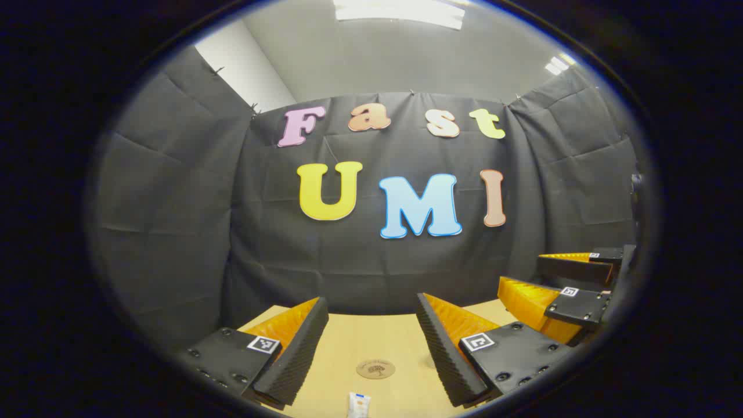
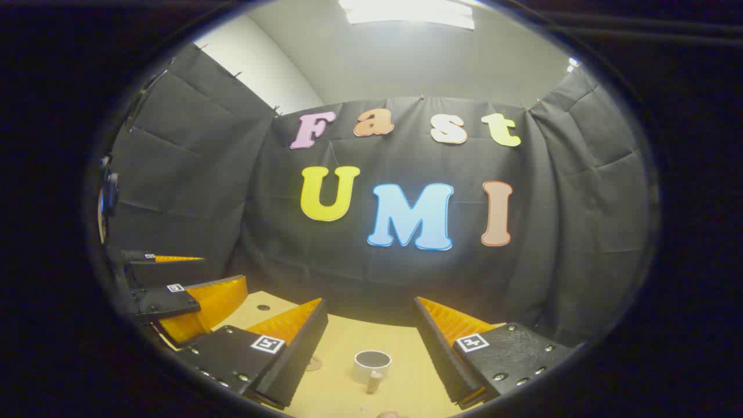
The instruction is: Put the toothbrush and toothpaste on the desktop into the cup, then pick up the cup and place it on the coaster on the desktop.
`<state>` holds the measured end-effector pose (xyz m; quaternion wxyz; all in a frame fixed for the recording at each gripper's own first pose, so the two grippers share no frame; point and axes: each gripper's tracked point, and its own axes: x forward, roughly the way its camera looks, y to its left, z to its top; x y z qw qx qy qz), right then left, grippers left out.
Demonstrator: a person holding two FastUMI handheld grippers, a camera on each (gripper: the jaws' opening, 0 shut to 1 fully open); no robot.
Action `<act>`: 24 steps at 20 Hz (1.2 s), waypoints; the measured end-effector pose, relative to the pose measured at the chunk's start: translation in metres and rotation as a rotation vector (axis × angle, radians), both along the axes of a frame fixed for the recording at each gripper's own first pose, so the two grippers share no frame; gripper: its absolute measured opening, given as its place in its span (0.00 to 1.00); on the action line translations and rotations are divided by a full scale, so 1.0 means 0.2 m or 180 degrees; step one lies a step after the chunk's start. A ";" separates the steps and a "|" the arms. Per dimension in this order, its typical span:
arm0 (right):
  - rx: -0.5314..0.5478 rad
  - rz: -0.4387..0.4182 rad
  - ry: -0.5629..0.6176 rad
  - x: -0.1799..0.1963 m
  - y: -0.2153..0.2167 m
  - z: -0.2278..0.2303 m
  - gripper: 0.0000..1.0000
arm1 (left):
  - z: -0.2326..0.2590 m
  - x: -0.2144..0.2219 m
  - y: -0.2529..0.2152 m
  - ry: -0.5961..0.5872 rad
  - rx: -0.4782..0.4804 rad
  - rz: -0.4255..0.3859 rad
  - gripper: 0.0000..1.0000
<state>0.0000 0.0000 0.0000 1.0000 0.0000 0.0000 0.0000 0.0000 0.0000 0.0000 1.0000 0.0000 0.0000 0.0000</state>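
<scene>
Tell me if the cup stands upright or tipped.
Upright: in the right gripper view the cup sits on the desktop with its round mouth facing up.

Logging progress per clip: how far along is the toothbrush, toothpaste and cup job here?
Nothing looks done yet. The cup stands on the desktop, not on the coaster, and the toothpaste lies near the coaster. Left gripper and right gripper are open and hold nothing, so every step remains.

Left hand-held gripper (image 1: 371,342): wedge-shaped fingers, ribbed inner pads, flat mounts fitted with screws, one square coded tag on each. Right hand-held gripper (image 2: 371,342) is built the same, tags included.
</scene>
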 end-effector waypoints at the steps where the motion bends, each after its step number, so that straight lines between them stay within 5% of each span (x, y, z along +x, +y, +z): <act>1: -0.0036 0.0007 -0.0006 0.00 0.00 0.00 0.91 | 0.00 0.01 -0.01 -0.0001 -0.0015 -0.0004 0.97; 8: -0.0281 0.0027 -0.0020 -0.05 -0.03 0.00 0.92 | 0.00 0.01 0.00 0.0005 -0.0141 0.0075 0.98; 24: -0.0225 0.0081 0.0240 -0.10 -0.07 -0.14 0.92 | -0.14 0.04 0.04 0.0208 -0.0145 0.0216 0.97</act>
